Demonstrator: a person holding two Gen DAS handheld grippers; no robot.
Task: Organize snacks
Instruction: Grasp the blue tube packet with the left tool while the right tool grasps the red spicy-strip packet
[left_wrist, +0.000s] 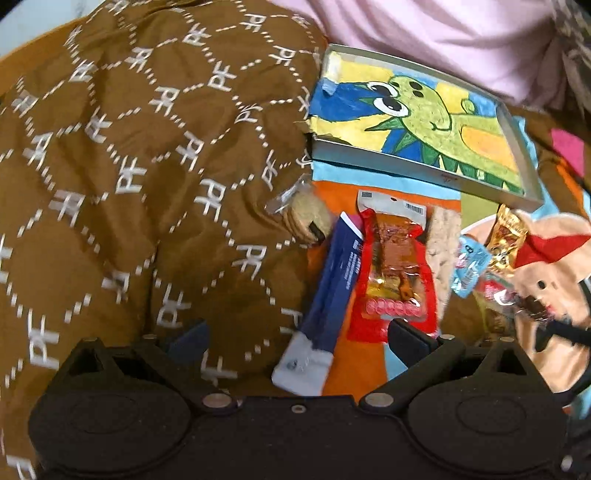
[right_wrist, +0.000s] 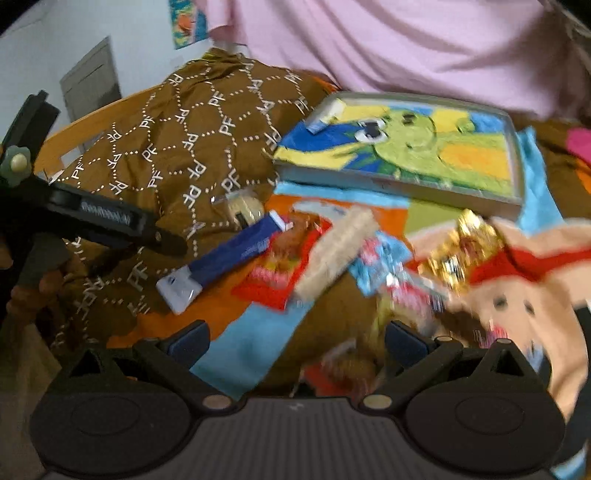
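Observation:
Snack packets lie on a colourful cloth in front of a shallow metal tray (left_wrist: 528, 173) lined with a dinosaur picture. In the left wrist view, a long blue packet (left_wrist: 328, 291) and a red packet (left_wrist: 395, 273) lie between my left gripper's (left_wrist: 299, 332) open jaws, which hold nothing. A biscuit pack (left_wrist: 306, 218), a light blue packet (left_wrist: 469, 266) and a gold packet (left_wrist: 506, 232) lie nearby. My right gripper (right_wrist: 297, 338) is open and empty above blurred wrappers; the blue packet (right_wrist: 229, 258) and a beige bar (right_wrist: 336, 247) lie ahead. The tray (right_wrist: 517, 166) holds one small packet (right_wrist: 325, 114).
A brown quilted blanket (left_wrist: 129, 166) is bunched up at the left. A plush toy (left_wrist: 546, 280) lies at the right. A person in a pink shirt (right_wrist: 406, 44) sits behind the tray. The left gripper tool (right_wrist: 74, 210) shows at the left of the right wrist view.

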